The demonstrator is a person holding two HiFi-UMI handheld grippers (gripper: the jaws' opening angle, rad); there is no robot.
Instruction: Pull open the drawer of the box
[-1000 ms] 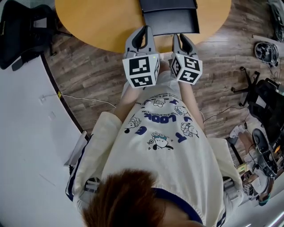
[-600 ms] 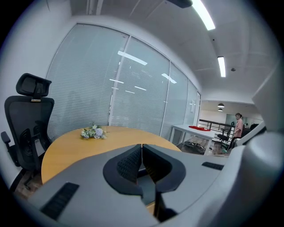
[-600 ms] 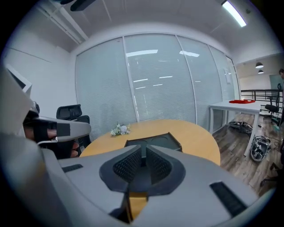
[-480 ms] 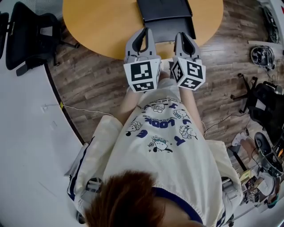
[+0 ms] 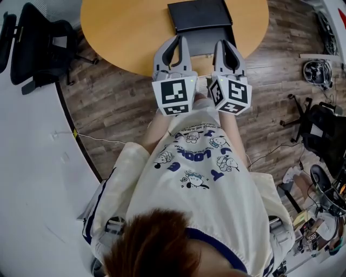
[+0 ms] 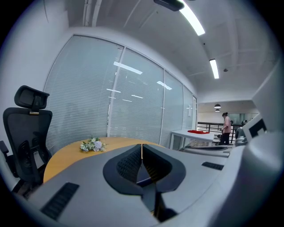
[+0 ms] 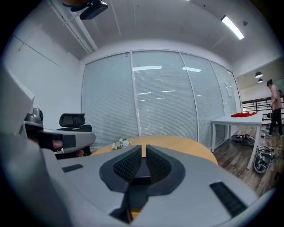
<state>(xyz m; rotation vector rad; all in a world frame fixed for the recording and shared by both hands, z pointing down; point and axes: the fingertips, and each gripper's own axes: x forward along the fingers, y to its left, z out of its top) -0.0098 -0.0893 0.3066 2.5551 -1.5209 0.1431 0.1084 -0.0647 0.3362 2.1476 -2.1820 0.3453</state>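
Seen from above, your hair (image 5: 154,243) and cream printed shirt (image 5: 216,205) fill the lower half of the frame. The black-and-white marker cubes (image 5: 175,96) hide your hands, so only the grey plastic shells of both tongs show at upper centre. The box (image 5: 199,15) is a flat, dark, matte rectangle at top centre, close to the frame's upper edge. It lies near the front of the round, smooth yellow desk (image 5: 124,27). A dark section juts from its near side between the two tongs. It looks like the drawer (image 5: 201,44), but the tongs cover its corners and no handle can be made out. The left tongs (image 5: 177,38) sit left of centre and the right tongs (image 5: 225,42) just beside them to the right, both reaching over the desk's near rim. You cannot tell from here whether either one touches the box. In the left gripper view the ribbed black pads meet at the tips with nothing between them. In the right gripper view the jaws have just been closing and stand all but together, with only a hair-thin slit and nothing in it. Neither gripper view shows the box clearly, only a dark patch through the hollow behind the pads. Beyond the pads lie the desk top, a small white posy (image 6: 92,144), a black mesh chair (image 6: 26,128) at left, and glass walls (image 6: 133,102) lined with blinds.
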